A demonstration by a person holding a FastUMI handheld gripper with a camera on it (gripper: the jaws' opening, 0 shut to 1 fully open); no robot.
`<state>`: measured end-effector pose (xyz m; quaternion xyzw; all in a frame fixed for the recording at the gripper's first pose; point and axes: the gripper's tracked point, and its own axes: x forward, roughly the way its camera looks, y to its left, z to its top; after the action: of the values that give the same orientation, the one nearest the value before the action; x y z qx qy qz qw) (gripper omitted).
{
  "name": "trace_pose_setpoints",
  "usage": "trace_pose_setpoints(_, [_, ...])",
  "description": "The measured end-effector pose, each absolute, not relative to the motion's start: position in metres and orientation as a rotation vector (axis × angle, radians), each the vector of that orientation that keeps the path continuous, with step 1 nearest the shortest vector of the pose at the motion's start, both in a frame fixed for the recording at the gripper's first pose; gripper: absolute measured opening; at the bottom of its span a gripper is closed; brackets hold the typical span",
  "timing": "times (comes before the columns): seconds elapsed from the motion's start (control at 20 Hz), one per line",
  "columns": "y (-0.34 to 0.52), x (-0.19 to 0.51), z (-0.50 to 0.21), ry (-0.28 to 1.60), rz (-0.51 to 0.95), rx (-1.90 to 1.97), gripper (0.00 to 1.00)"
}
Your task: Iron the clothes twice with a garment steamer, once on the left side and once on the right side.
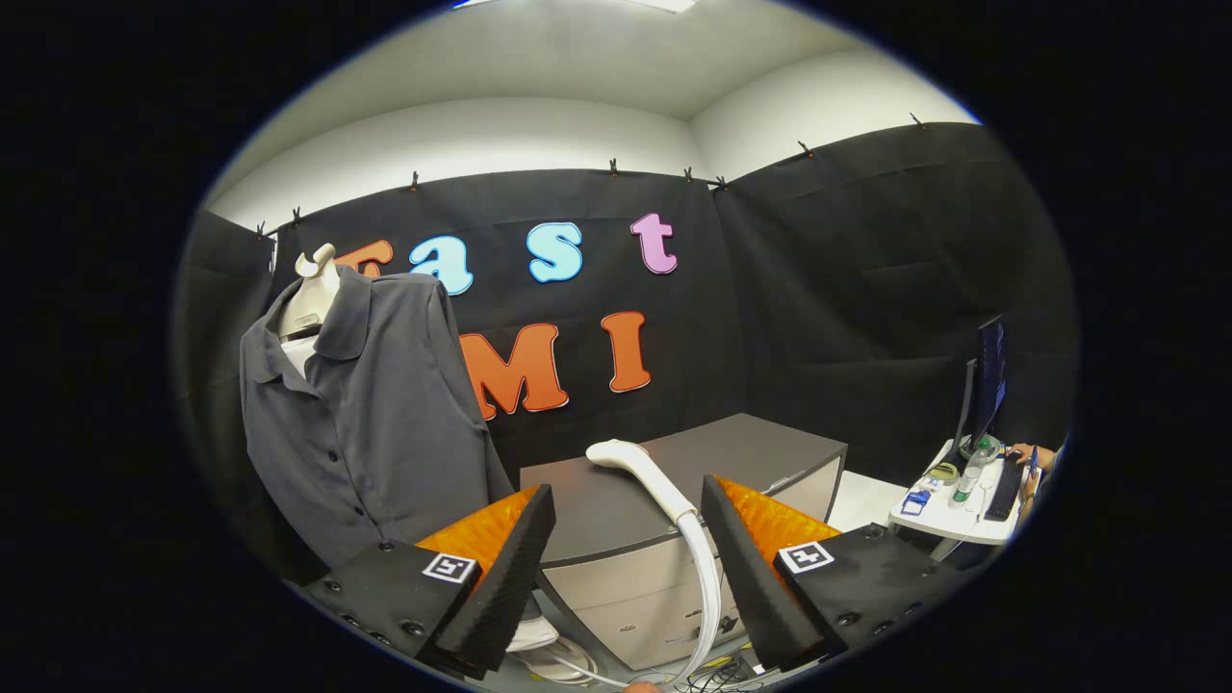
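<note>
The tool (626,525) is released, its 2 fingers (510,568) spread wide apart and pressing on nothing; between them, nearer the right finger, the white hose (710,587) of the garment steamer (640,472) climbs from a tangle of cables (707,679) low down; the steamer's handle and head lie just ahead of the fingertips, flat on the grey tabletop (770,448) of a cabinet; beyond the left finger a dark grey shirt (366,414) hangs buttoned on a pale mannequin (310,294), apart from the steamer; off to the right, beyond the right finger, a white desk (953,525) carries a bottle (967,479), a keyboard (1004,489) and a monitor (989,380), with a person's hand (1028,452) at the keyboard.
</note>
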<state>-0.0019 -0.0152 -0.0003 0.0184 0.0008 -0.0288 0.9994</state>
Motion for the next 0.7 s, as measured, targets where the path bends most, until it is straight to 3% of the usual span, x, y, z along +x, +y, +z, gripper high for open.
trace_pose_setpoints(0.7, [-0.033,0.0,-0.016,0.05,-0.078,0.042,0.98])
